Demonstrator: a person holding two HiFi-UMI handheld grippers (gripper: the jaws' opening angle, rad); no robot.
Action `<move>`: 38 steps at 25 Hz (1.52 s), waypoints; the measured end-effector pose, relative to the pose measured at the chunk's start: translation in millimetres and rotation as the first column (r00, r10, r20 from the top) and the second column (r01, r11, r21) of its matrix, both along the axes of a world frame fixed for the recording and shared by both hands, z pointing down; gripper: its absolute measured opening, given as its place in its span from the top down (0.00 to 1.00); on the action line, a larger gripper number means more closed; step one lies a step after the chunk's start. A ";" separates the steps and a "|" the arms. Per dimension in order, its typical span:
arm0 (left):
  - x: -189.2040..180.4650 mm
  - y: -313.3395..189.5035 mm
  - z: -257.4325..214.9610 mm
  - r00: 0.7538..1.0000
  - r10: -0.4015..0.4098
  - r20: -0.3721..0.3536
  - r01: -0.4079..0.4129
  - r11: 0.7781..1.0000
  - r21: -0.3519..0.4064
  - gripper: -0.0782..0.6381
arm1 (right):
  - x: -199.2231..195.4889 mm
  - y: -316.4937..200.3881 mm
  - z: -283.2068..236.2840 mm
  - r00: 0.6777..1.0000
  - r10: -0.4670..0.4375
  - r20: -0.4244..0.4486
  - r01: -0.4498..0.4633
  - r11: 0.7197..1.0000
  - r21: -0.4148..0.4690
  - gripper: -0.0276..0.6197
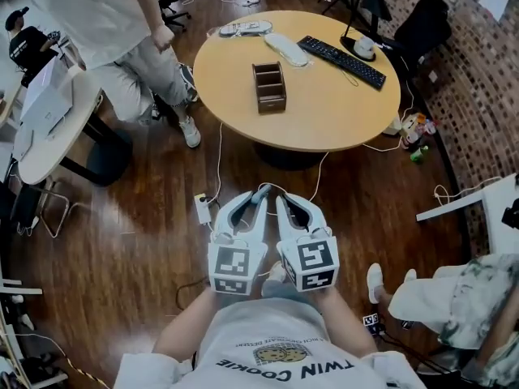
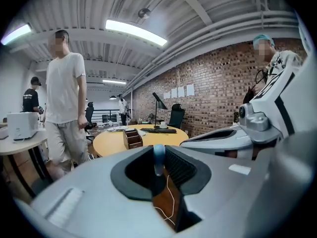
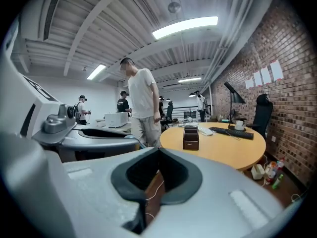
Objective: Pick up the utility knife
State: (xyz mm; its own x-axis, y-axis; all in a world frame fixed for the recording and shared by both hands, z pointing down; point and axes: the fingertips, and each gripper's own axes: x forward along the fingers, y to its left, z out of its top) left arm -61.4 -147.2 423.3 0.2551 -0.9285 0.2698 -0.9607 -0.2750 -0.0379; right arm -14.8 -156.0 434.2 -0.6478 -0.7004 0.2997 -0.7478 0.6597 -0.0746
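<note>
My left tool [image 1: 253, 201] is pinching the utility knife [image 2: 158, 157]; the dark pads press on it from both sides, with a gap open below where the jaws curve apart. In the left gripper view the knife shows as a slim, smooth, blue-grey piece with a rounded top end, standing roughly upright at the far end of the jaws. Its lower part drops into shadow between the pads, and I cannot make out a blade or a slider. From the head view only a short grey-blue stub of it pokes out at the tip of that tool, slanting toward my other tool.

My right tool [image 1: 290, 205] sits just beside the left one, its jaws pressed together at the tips with nothing between them. Through the opening behind the tips I see only the wooden floor [image 1: 146, 217] and a white cable [image 3: 151, 195].

Both tools are over the floor, apart from the round desk [image 1: 324, 112] ahead. That desk carries a brown wooden box [image 1: 269, 87] and a black keyboard [image 1: 341, 61]. A person in a white shirt [image 2: 64, 88] stands at its left.
</note>
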 end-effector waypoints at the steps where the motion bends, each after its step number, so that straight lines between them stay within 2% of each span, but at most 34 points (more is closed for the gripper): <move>1: -1.6 7.2 -0.7 1.000 0.001 -0.001 -0.001 1.000 0.003 0.79 | -3.3 7.5 -0.3 1.000 -0.002 -0.002 0.002 1.000 0.001 0.95; 12: -18.9 95.1 -4.8 1.000 0.003 -0.028 -0.002 1.000 0.017 0.79 | -22.9 97.2 -8.7 1.000 0.018 -0.002 -0.018 1.000 0.021 0.95; 24: -25.7 194.8 6.2 0.998 0.030 -0.047 -0.031 1.000 -0.007 0.79 | -24.6 203.3 -2.0 0.998 0.067 0.004 -0.067 0.998 -0.015 0.96; 38: -8.0 229.4 1.7 0.995 0.075 -0.067 -0.074 0.997 0.014 0.79 | -11.0 240.4 -2.6 0.994 0.108 -0.023 -0.108 0.994 0.003 0.96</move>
State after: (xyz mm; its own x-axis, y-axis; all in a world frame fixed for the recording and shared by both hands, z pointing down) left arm -69.5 82.2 425.0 0.3406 -0.9093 0.2391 -0.9381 -0.3455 0.0224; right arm -25.8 84.5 431.6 -0.5612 -0.7664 0.3126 -0.8162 0.5750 -0.0557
